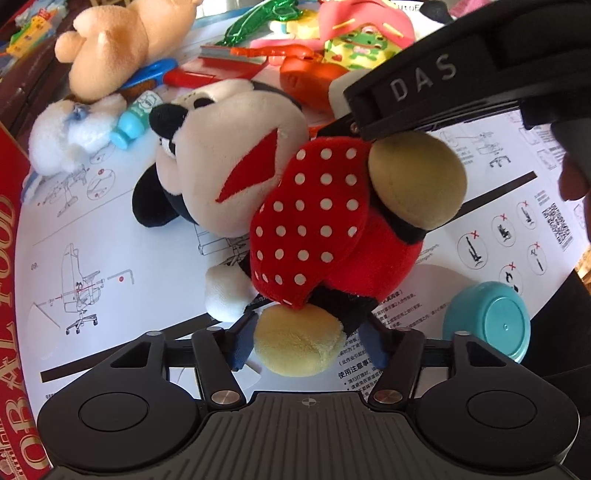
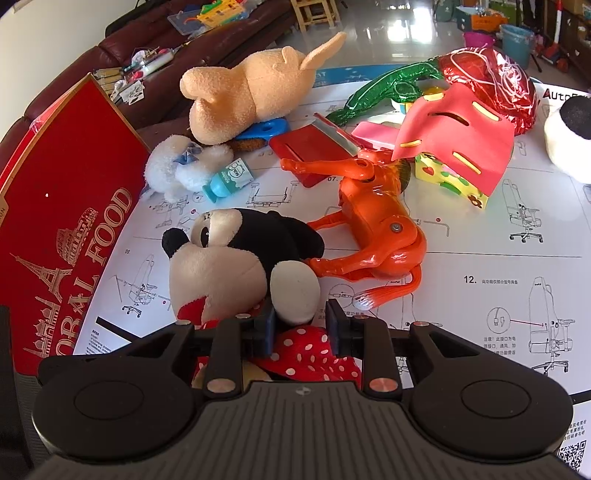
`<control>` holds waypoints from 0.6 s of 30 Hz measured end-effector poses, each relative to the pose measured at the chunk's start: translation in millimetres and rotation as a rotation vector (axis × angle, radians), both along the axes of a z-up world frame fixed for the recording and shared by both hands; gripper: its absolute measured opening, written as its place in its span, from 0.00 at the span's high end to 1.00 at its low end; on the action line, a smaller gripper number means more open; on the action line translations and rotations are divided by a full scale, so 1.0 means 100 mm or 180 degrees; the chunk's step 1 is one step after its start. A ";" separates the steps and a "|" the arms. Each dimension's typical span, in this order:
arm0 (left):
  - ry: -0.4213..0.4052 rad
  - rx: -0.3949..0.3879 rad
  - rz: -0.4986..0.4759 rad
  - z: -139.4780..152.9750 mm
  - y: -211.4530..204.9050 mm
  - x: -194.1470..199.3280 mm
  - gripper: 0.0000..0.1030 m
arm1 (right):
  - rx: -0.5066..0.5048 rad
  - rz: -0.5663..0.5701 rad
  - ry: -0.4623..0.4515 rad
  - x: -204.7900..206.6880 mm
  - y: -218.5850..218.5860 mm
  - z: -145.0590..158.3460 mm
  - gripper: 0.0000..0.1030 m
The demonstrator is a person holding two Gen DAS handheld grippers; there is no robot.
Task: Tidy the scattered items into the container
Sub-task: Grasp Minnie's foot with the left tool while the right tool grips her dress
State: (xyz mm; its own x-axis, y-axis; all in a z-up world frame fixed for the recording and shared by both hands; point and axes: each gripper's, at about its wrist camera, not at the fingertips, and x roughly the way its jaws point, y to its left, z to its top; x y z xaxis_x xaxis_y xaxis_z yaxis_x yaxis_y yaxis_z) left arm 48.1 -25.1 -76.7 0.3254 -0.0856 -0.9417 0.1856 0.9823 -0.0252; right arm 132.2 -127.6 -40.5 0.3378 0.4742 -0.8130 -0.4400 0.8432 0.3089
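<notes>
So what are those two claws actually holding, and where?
Both hold the mouse plush in the red polka-dot dress: left gripper around a yellow foot, right gripper around its white hand.

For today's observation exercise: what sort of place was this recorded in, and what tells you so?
Most likely a home living room. A brown leather sofa strewn with clutter stands behind the work surface, wooden stools and plastic bins sit on a glossy floor, and plush toys lie scattered about.

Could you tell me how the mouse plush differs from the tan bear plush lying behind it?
The mouse plush is black, cream and red with a white-dotted dress; the tan bear plush is one plain colour. The mouse plush sits between hand-held gripper fingers; the tan bear plush lies untouched, on a blue toy. Both are soft toys on the printed sheet.
</notes>
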 end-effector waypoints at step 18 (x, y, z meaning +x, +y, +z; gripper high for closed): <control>-0.0039 0.0290 0.0161 0.10 -0.06 -0.10 0.60 | 0.0063 -0.0011 -0.0015 -0.09 -0.01 0.03 0.80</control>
State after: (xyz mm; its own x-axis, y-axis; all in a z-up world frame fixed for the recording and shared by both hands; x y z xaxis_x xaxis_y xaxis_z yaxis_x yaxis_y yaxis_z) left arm 38.5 -31.2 -66.3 0.3387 0.0171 -0.9407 0.1353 0.9886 0.0666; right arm 123.2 -129.0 -37.9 0.3433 0.4888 -0.8020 -0.4385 0.8385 0.3234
